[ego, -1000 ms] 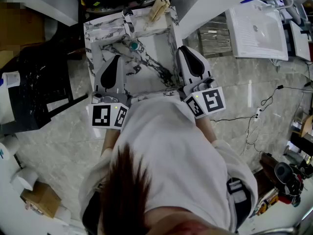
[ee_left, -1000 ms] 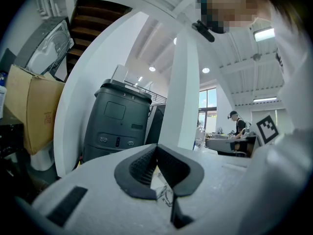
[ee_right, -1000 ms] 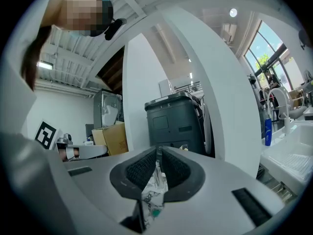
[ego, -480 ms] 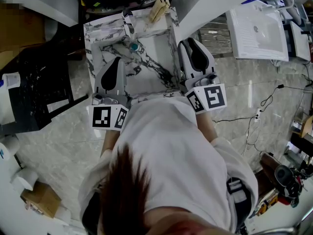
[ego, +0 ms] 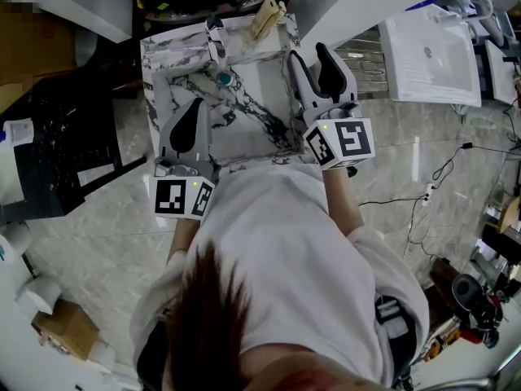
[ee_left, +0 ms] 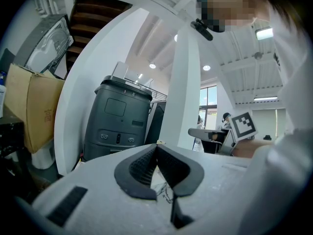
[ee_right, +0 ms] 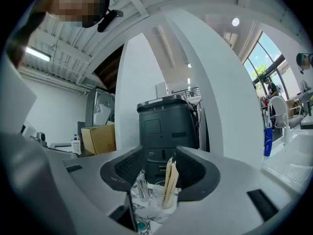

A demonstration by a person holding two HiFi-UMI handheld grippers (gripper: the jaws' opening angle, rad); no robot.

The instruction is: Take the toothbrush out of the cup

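A clear cup [ee_right: 157, 196] holding beige toothbrushes [ee_right: 170, 180] stands at the back of the marble sink counter [ego: 175, 55]. In the head view the toothbrushes [ego: 266, 10] lean at the counter's far right corner. My right gripper [ego: 308, 54] hovers over the counter's right side, short of the cup. Its jaws are opening and nothing is between them. In the right gripper view the cup shows through the gap of the right gripper [ee_right: 159, 155], farther ahead. My left gripper [ego: 195, 104] is shut and empty over the near left of the counter; in its own view the left gripper [ee_left: 156, 147] has its pads together.
A chrome faucet [ee_right: 142, 185] stands just left of the cup, with a teal drain plug [ego: 223, 77] in the basin below. A dark grey bin [ee_right: 164, 126] sits behind the counter. A black shelf [ego: 57, 149] lies to the left and a white sink unit [ego: 427, 51] to the right.
My right gripper has moved forward toward the back of the counter, and its jaws have gone from shut to apart. The left gripper has stayed where it was.
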